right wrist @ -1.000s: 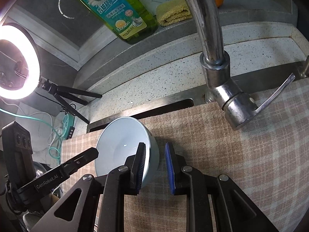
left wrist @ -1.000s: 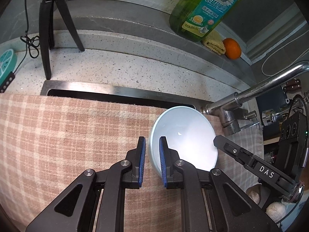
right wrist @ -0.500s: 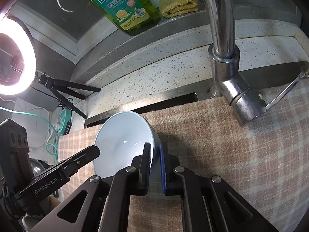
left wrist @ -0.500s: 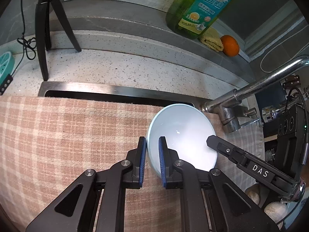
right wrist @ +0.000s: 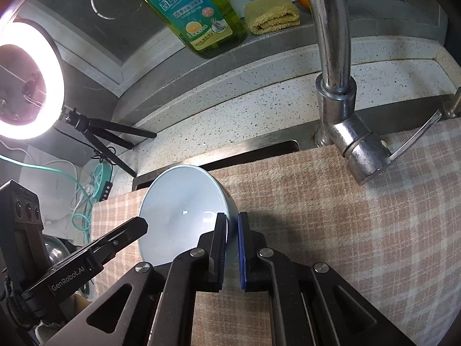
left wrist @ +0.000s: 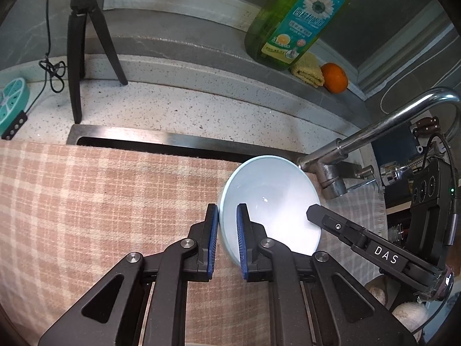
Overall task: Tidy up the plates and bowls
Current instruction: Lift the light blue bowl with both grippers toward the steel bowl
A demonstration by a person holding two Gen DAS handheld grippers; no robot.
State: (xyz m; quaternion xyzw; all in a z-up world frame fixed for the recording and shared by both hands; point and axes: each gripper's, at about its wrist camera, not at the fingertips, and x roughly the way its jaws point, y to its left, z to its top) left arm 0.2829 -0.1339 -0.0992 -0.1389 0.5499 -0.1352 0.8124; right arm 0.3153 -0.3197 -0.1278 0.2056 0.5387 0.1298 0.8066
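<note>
A checked cloth (left wrist: 100,201) is spread over the sink. Above it the pale blue bowl (left wrist: 270,199) is pinched at opposite rims by the left gripper (left wrist: 225,236) and the right gripper (right wrist: 232,245), whose jaws have just been closing on it. No plates are seen; placing is judged not yet done.

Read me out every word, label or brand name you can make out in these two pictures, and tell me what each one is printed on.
"DAS": white letters on the right gripper finger, seen from the left wrist.
"GenRobot.AI": on the left gripper finger, seen from the right wrist.
Green dish soap bottle: large Chinese characters on its teal daisy label; the smaller print is too small to read.
The pale blue bowl carries no text.
</note>
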